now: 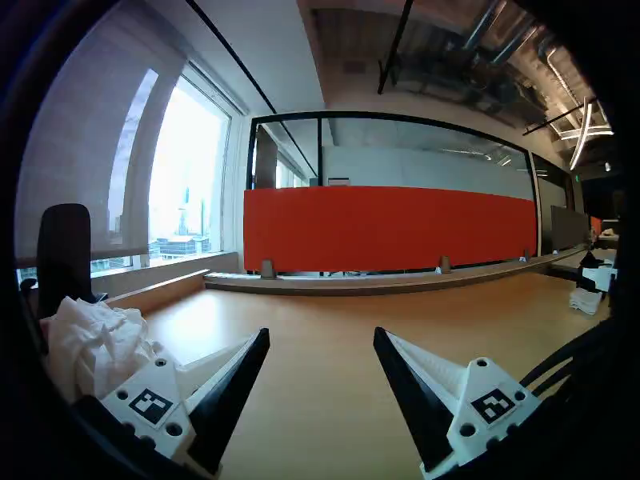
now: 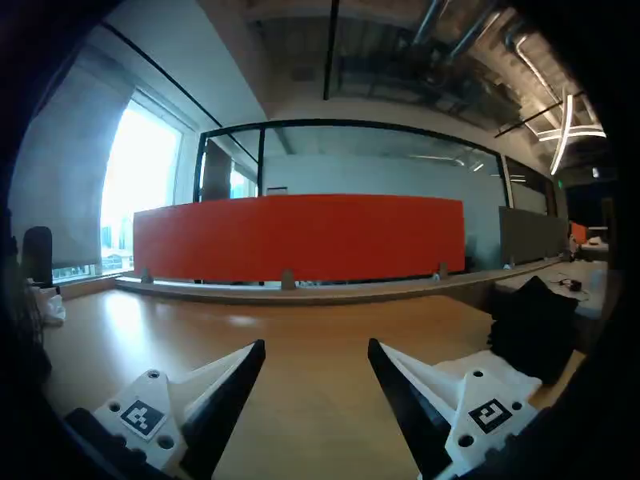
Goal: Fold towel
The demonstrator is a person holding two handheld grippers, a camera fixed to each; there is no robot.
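A crumpled white towel point(image 1: 100, 344) lies in a heap on the wooden table point(image 1: 336, 320), at the left of the left gripper view, just beside the left finger. My left gripper point(image 1: 322, 338) is open above the tabletop with nothing between its fingers. In the right gripper view the same white towel point(image 2: 50, 308) shows small at the far left edge. My right gripper point(image 2: 316, 346) is open too, hovering over bare wood point(image 2: 320, 320), holding nothing.
A red divider panel point(image 1: 388, 228) runs along the table's far edge. A black chair back point(image 1: 64, 256) stands behind the towel by the window. A black cloth point(image 2: 538, 324) sits at the right. More white cloth point(image 1: 586, 300) lies far right.
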